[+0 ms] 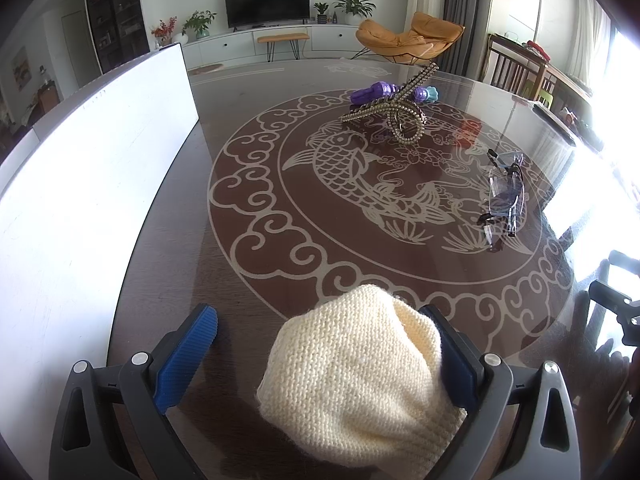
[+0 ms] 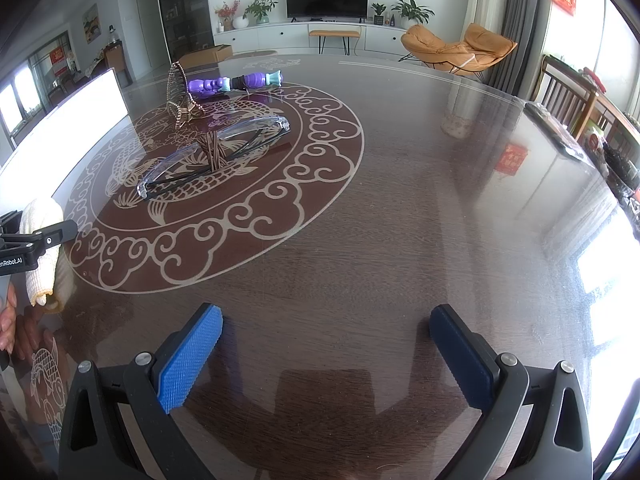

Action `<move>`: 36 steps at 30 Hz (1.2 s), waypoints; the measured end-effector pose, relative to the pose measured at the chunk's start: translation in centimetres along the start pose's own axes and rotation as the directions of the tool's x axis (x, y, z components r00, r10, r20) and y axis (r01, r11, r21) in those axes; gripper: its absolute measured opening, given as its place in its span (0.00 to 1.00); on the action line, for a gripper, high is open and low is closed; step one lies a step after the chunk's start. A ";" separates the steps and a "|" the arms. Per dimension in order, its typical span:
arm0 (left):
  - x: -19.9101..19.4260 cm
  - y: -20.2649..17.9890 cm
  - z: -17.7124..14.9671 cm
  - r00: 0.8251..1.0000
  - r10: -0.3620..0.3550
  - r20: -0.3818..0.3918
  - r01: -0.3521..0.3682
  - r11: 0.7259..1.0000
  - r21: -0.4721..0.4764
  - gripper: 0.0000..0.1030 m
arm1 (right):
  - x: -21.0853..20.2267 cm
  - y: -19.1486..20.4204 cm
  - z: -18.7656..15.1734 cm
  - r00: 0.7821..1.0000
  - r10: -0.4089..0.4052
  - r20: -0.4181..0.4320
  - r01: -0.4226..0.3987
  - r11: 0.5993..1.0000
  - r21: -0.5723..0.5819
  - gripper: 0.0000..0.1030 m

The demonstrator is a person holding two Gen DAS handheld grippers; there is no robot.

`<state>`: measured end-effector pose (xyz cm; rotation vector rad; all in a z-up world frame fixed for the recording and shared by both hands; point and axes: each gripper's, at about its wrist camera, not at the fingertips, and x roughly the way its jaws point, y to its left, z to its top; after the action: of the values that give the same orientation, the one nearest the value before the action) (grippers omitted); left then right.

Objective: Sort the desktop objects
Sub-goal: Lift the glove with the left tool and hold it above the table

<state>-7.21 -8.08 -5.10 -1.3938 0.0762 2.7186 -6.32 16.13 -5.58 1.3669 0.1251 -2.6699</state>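
On the glass-topped table (image 2: 400, 200), with its fish-and-cloud medallion, three loose things, grouped near the middle: one beaded hair clip (image 1: 394, 112), one purple toy (image 1: 384, 94) with a teal end just behind it, one pair of clear glasses (image 1: 506, 196) nearer and to the right. One white box (image 1: 80, 184) along the left edge. Between the fingers of the left gripper (image 1: 320, 356), one cream knitted cloth (image 1: 356, 380), bunched and draped against the right pad. Left pad standing clear of the cloth, jaws spread wide; cannot tell whether anything actually pinches the fabric. From the right wrist view, same cloth (image 2: 42, 248) hanging at the far left edge, under a black arm of the other tool. Right gripper (image 2: 326, 354) wide open, holding nothing, low over bare dark glass, well apart from the three objects. Two blue ribbed pads on each tool.
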 end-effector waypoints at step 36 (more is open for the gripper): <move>-0.2 0.4 -0.4 0.999 0.003 -0.048 -0.003 1.000 -0.007 1.00 | 0.0 0.0 0.0 1.000 0.000 0.000 0.000 1.000 0.000 1.00</move>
<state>-6.80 -8.48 -5.18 -1.4624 0.0724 2.6905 -6.32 16.15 -5.59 1.3669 0.1253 -2.6696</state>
